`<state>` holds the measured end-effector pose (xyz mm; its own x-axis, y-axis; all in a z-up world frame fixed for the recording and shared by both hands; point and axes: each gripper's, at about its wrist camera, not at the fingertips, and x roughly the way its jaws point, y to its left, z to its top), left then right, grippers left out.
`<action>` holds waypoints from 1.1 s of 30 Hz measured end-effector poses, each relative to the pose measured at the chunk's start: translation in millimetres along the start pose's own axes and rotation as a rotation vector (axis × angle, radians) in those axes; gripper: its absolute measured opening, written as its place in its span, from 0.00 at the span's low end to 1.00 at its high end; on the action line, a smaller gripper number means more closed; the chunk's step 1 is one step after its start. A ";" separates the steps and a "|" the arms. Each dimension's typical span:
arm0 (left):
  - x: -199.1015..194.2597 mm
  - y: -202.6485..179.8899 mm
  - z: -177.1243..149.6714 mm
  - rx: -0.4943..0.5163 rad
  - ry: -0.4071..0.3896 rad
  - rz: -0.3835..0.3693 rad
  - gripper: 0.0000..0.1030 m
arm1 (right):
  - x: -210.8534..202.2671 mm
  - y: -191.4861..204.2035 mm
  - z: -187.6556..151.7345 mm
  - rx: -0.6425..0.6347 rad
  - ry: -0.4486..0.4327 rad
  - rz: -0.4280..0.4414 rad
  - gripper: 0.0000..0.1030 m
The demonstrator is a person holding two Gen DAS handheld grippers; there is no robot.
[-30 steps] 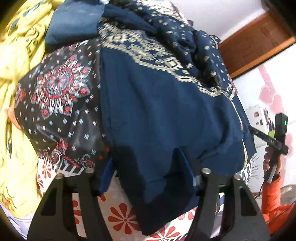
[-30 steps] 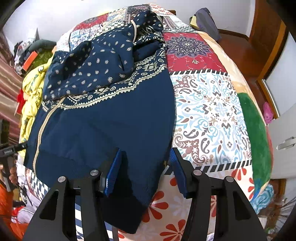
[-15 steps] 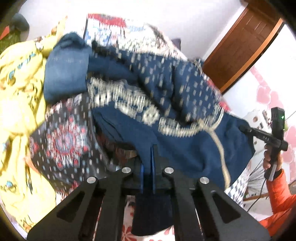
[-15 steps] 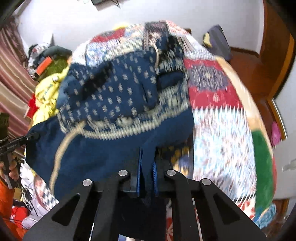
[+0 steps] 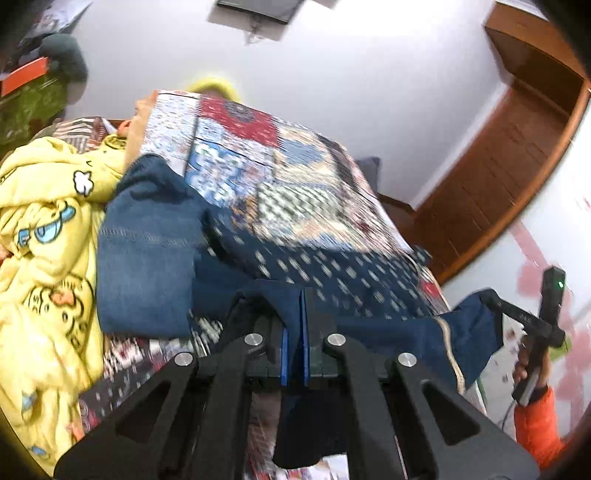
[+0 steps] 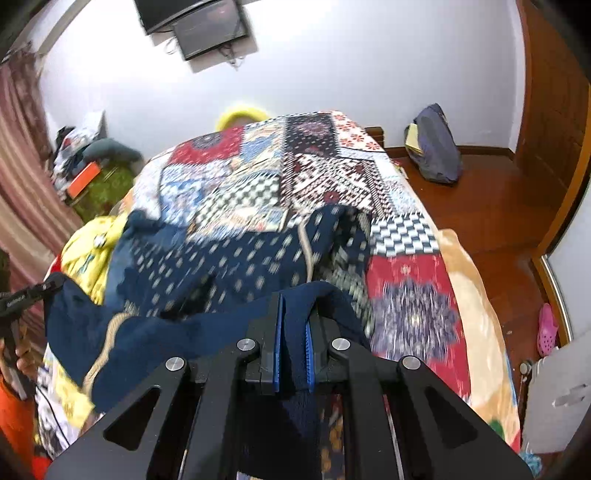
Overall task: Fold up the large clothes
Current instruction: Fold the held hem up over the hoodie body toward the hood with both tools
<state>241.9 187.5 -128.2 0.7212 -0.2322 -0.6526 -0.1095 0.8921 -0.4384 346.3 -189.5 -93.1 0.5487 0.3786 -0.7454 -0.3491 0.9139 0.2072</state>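
The left gripper (image 5: 293, 332) and the right gripper (image 6: 293, 343) each pinch the hem of the navy garment (image 6: 207, 266), lifted over the patchwork bedspread (image 6: 325, 173).

White walls (image 6: 332, 66), with a dark screen (image 6: 199, 26) mounted high. Reddish wooden floor (image 6: 491, 206) right of the bed (image 6: 406, 236), under a patchwork quilt. Brown wooden door (image 6: 554, 110) at the right edge. Striped pink curtain (image 6: 22, 177) at the left. Dark bag (image 6: 436, 147) slumped against the far wall.
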 end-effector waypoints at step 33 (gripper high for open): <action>58.0 -6.2 -2.3 0.255 0.042 0.262 0.54 | 16.1 -23.8 -3.9 -0.012 0.043 -0.170 0.32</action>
<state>282.9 167.6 -164.7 0.6622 0.0061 -0.7493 -0.1090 0.9901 -0.0883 360.5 -205.7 -112.5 0.5677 0.2119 -0.7955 -0.2631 0.9623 0.0686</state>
